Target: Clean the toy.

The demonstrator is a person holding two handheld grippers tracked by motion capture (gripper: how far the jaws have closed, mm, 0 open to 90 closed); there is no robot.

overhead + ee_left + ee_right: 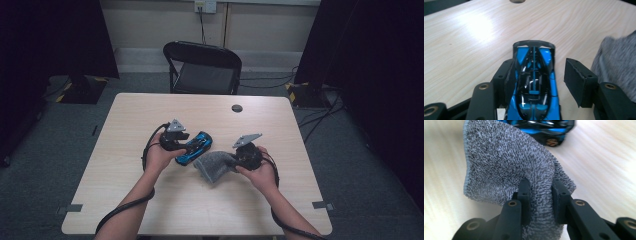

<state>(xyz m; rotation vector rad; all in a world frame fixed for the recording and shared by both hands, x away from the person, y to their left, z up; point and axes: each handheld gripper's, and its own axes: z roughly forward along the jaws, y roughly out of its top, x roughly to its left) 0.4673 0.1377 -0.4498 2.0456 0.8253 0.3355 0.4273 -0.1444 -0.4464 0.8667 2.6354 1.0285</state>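
Two grippers work mid-table: the left gripper (pixel 537 82) straddles a blue toy car (pixel 534 85), jaws open and loose; the right gripper (pixel 540 195) pinches a grey cloth (pixel 506 162). Wiping may shove the unclamped car away.

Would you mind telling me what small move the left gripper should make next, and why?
Probably close the left gripper on the car: its jaws straddle the body, one touching, the other still apart. The right gripper already pinches the cloth beside it.
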